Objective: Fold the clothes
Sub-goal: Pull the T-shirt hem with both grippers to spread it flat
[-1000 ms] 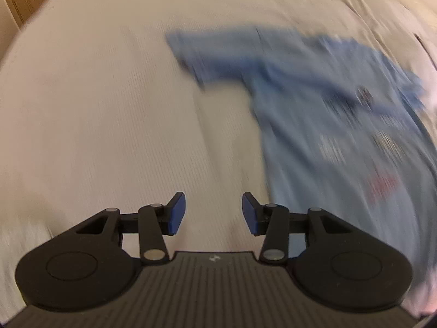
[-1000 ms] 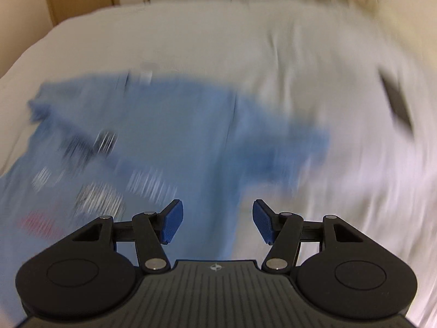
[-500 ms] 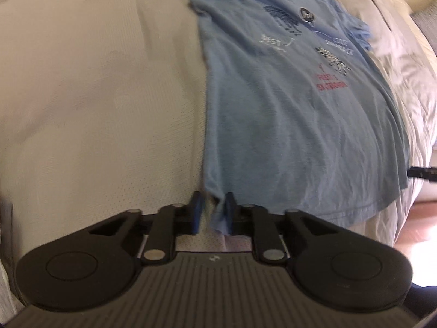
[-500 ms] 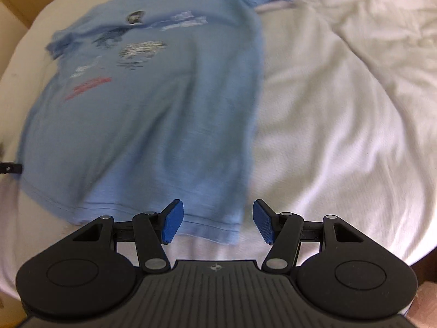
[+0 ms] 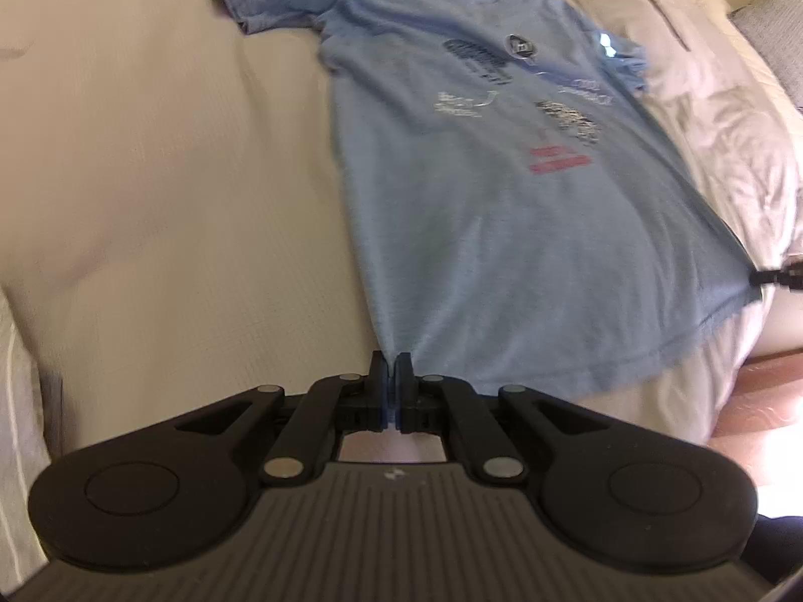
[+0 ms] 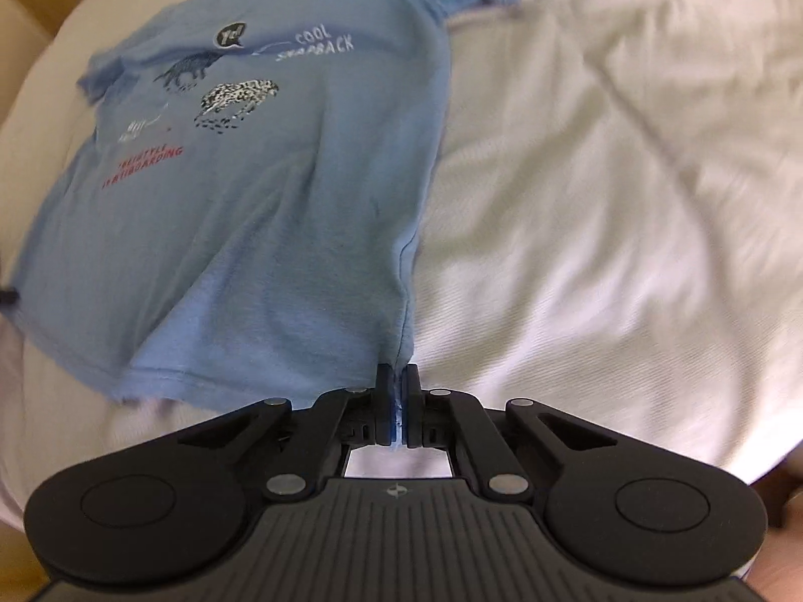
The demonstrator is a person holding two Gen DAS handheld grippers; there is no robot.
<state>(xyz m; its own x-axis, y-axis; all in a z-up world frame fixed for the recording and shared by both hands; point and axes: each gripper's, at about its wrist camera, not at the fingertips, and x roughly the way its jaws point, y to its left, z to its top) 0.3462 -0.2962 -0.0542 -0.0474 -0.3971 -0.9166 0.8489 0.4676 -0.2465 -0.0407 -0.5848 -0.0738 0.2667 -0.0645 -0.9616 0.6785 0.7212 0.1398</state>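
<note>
A light blue T-shirt (image 5: 502, 231) with printed animals and red lettering lies flat, front up, on the bed, collar far from me. My left gripper (image 5: 391, 368) has its jaws closing tight on the shirt's near left hem corner, pads pressing the cloth. In the right wrist view the same T-shirt (image 6: 261, 210) runs away from my right gripper (image 6: 399, 376), whose jaws are closing on the near right hem corner with fabric pinched between them. Each gripper's tip shows at the other view's edge: the right gripper (image 5: 775, 276), the left gripper (image 6: 7, 296).
The cream bedspread (image 5: 150, 175) lies smooth left of the shirt; rumpled white bedding (image 6: 627, 190) lies to its right. The bed edge drops to a wooden floor (image 5: 753, 401). A grey pillow (image 5: 775, 30) sits at the far right corner.
Both grippers came down to the shirt's near hem. The left one finished closing on its corner. The right one, open half a second ago, has shut on the opposite corner.
</note>
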